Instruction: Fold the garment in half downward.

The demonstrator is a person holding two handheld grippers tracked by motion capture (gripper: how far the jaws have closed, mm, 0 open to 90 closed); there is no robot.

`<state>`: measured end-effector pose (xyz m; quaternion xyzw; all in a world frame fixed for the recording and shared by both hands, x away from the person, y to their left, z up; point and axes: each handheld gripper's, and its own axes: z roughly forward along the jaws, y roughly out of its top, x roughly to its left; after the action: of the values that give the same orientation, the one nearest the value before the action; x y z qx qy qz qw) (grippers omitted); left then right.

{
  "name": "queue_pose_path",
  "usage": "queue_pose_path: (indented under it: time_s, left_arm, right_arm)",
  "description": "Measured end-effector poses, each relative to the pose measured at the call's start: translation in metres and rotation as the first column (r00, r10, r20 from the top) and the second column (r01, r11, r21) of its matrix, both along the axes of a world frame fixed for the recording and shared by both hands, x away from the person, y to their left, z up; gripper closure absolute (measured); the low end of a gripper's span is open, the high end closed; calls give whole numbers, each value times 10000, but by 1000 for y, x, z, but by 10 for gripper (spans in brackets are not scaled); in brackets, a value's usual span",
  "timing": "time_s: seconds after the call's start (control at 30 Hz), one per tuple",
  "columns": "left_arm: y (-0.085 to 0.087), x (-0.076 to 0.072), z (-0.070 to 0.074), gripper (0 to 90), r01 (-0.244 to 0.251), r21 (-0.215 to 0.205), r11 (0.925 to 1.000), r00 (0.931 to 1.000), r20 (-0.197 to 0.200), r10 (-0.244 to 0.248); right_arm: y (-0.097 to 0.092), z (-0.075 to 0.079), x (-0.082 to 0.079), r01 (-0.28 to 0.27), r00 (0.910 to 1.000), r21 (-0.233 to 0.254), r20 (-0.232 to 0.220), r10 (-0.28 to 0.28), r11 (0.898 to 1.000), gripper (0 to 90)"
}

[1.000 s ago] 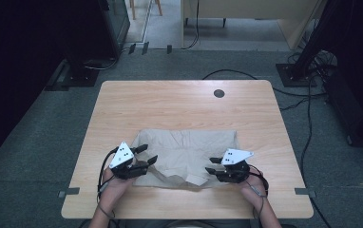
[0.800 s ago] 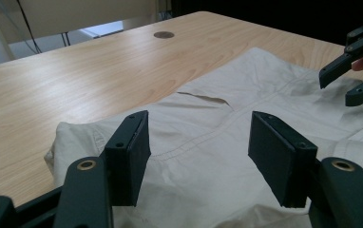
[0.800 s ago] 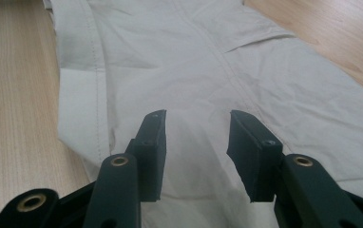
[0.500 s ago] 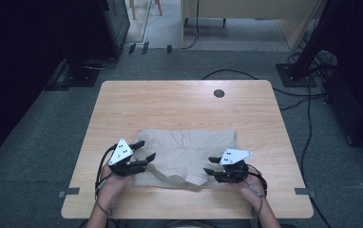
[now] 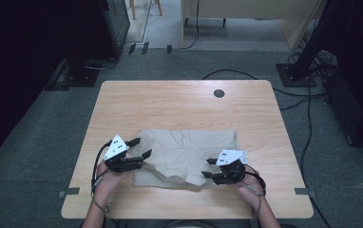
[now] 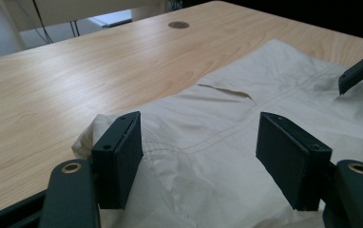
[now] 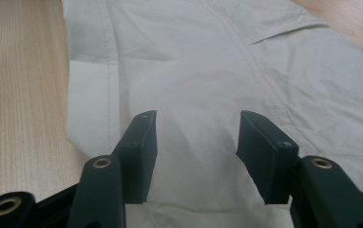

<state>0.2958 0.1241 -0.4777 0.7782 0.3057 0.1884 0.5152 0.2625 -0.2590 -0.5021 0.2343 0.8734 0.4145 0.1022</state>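
left gripper (image 5: 138,148) jaws just opened, empty | right gripper (image 5: 207,167) likewise | cloth (image 5: 189,152) released on table (image 5: 170,104); fold likely placed

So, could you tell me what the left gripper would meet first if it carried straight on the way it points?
Probably the crumpled beige cloth garment lying just ahead of the left gripper, whose jaws have just been opening; beyond it, perhaps the right gripper, though depth is unclear.
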Motion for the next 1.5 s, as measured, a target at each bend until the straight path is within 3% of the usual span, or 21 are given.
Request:
queue_pose_path:
  time_s: [0.37,0.6,0.83,0.97,1.07,1.23,1.5]
  left_arm:
    - [11,6,1,315,-118,-396,9991,9997,-218,110]
    - [15,14,6,299,97,-452,9989,9980,-616,-125]
    - [22,18,9,296,-39,-338,9994,9980,-632,18]
    - [25,24,8,296,61,-369,9993,9963,-859,-93]
    - [26,26,8,296,-16,-104,9999,9973,-734,8]
    - [33,31,10,296,-357,-448,9984,9977,-591,330]
    - [41,35,6,296,-718,-183,9973,9963,-484,709]
  right_arm:
    - [-3,0,2,128,9999,32,37,-128,9999,449]
    - [-3,1,4,172,9998,27,35,-172,9998,430]
    - [-3,2,7,239,9997,64,-19,-239,9997,413]
    - [-3,3,8,265,9996,73,-55,-264,9996,407]
    - [-4,3,8,329,9994,41,-51,-329,9995,402]
    - [-6,4,10,415,9991,103,-79,-415,9991,400]
    - [-4,3,10,381,9992,25,-113,-380,9993,400]
